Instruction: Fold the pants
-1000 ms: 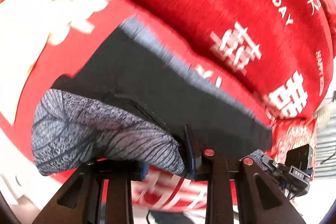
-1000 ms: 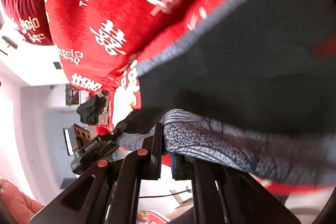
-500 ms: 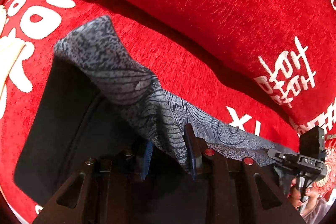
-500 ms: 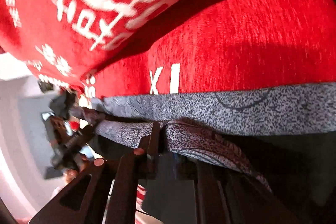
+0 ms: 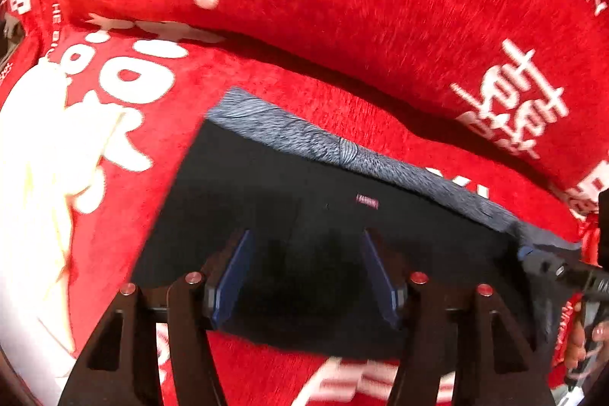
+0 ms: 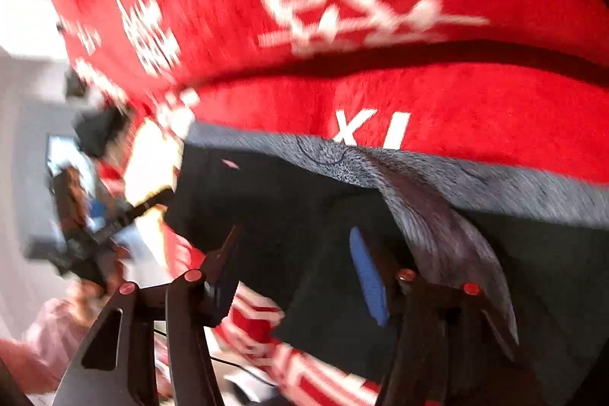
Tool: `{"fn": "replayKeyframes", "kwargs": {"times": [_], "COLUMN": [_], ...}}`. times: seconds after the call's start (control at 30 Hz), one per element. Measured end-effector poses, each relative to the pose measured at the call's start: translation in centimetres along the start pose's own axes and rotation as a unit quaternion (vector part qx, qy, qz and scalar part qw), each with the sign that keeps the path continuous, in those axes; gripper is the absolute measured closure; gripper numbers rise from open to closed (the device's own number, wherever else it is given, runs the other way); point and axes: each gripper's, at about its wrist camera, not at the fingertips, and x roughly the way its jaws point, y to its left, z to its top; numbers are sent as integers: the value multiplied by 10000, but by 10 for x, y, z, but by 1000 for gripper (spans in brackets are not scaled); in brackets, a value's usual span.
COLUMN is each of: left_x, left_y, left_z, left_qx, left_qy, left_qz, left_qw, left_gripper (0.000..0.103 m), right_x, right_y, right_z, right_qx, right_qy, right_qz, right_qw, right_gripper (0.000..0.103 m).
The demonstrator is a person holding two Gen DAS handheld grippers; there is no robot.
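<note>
The black pants [image 5: 289, 200] lie folded flat on a red seat cushion [image 5: 190, 94], with the grey patterned waistband [image 5: 304, 136] along their far edge. My left gripper [image 5: 306, 234] hovers over the black cloth; its jaws are opening and the blue pads hold nothing. In the right wrist view, my right gripper [image 6: 295, 233] is over the pants [image 6: 266, 200] at their other end, jaws also opening. A flap of the grey waistband [image 6: 437, 231] drapes over the outside of its right finger, not pinched. The right gripper [image 5: 552, 265] shows at the left view's right edge.
A red backrest cushion [image 5: 418, 6] with white characters rises just behind the pants. A large white print [image 5: 42, 177] covers the seat at left. A person's hand [image 5: 582, 349] shows at the lower right. The cushion's edge and a blurred room [image 6: 23, 101] lie left in the right view.
Both grippers held the grey waistband, carried it down over the pants and have let go. Their jaws now stand apart, and the waistband rests along the far edge.
</note>
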Motion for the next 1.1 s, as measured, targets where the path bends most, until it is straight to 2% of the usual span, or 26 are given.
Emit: {"fn": "replayKeyframes", "kwargs": {"times": [0.1, 0.17, 0.27, 0.33, 0.4, 0.53, 0.77, 0.97, 1.1], "left_x": [35, 43, 36, 25, 11, -8, -14, -18, -18], "left_y": [-8, -6, -5, -7, -14, -47, -123, -181, -203], "left_z": [5, 4, 1, -8, -21, -53, -103, -131, -140], "left_qx": [132, 234, 316, 361, 458, 703, 1272, 1878, 2007], "left_qy": [6, -151, -24, 97, 188, 392, 779, 778, 737], "left_qz": [514, 768, 855, 893, 888, 743, 179, -234, -427], "left_qw": [9986, 9967, 9958, 9953, 9948, 9940, 9886, 9788, 9759], "left_gripper": [42, 42, 42, 42, 42, 42, 42, 42, 42], "right_x": [37, 44, 17, -9, -33, -68, -101, -124, -144], "right_y": [-3, -12, -35, -45, -55, -69, -80, -101, -111], "right_z": [21, 33, 41, 35, 22, -26, -112, -188, -255], "right_qx": [-233, -95, 590, 836, 980, 1077, 1329, 1980, 2415], "right_qy": [134, 109, -385, -709, -844, -787, -795, -941, -1132], "right_qz": [-521, -581, -242, -181, -152, -111, -576, -903, -1200], "right_qw": [9983, 9982, 9972, 9938, 9915, 9910, 9863, 9715, 9563], "right_gripper": [45, 49, 47, 42, 41, 40, 37, 37, 37]}}
